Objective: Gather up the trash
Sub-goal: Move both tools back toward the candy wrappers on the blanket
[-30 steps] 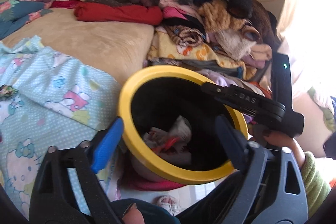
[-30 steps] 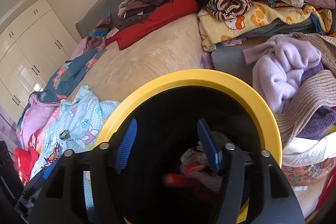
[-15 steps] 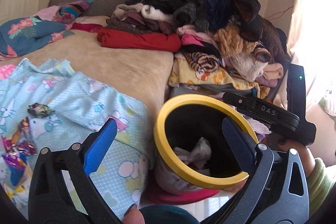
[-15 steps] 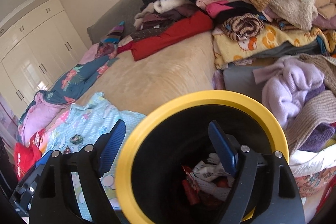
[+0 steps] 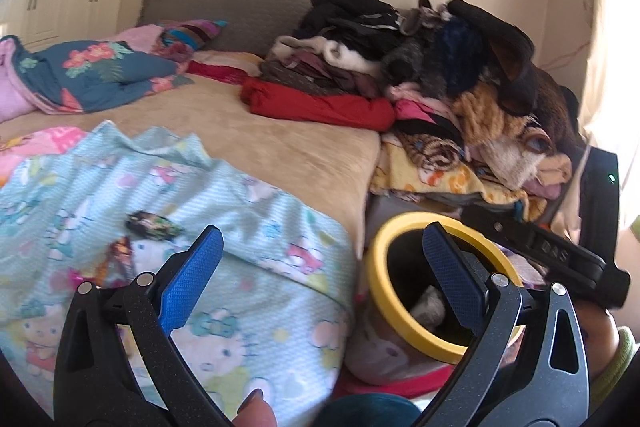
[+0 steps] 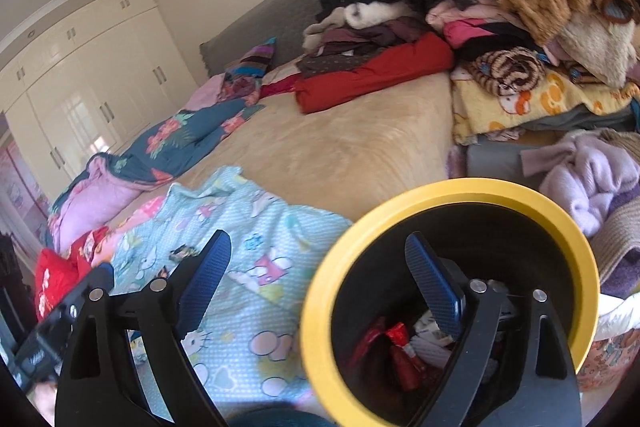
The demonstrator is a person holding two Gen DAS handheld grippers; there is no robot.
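we are holding right gripper (image 6: 316, 273) spread wide, jaws just been opening, nothing between, over yellow bin (image 6: 320, 307); left gripper (image 5: 320, 259) spread, empty. wrappers (image 5: 150, 225) lying on blue blanket (image 5: 256, 307) beyond; loose cloth risking bunching into pinch.

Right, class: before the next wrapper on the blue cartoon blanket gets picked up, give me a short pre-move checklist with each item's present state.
1. Right gripper empty, jaws just opened: ok.
2. Left gripper open, empty: ok.
3. Yellow-rimmed black bin upright beside bed: ok.
4. Red wrapper inside bin: ok.
5. Dark crumpled wrapper on light blue cartoon blanket uncollected: not ok.
6. More trash under the folds: cannot tell.
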